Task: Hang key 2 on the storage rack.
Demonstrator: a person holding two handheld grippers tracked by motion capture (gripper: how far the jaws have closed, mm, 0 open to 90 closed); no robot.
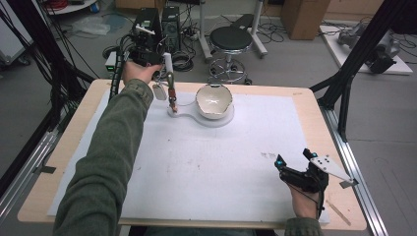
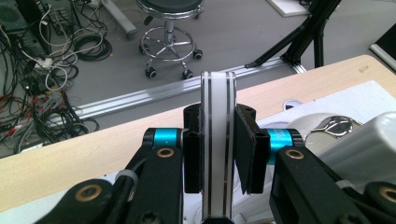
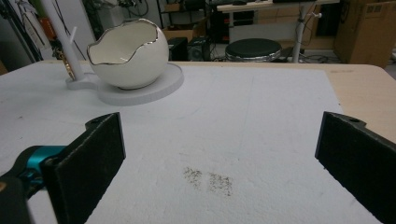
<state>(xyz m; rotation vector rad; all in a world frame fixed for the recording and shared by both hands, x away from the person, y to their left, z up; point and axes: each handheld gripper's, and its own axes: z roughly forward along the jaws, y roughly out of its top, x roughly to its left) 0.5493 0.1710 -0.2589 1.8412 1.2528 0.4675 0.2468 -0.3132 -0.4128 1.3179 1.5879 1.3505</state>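
While the left gripper (image 2: pixel 218 158) was clamped on the white post (image 2: pixel 217 140) of the jewellery stand (image 1: pixel 173 112) at the tabletop's (image 1: pixel 314 105) far edge — stiff, light, tip-prone, best held low; the right gripper's (image 3: pixel 219 154) fingers stood wide apart, empty.

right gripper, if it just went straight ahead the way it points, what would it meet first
The right gripper, jaws open, points over the bare white mat. The eggshell bowl sits left of that line, so the way looks free.
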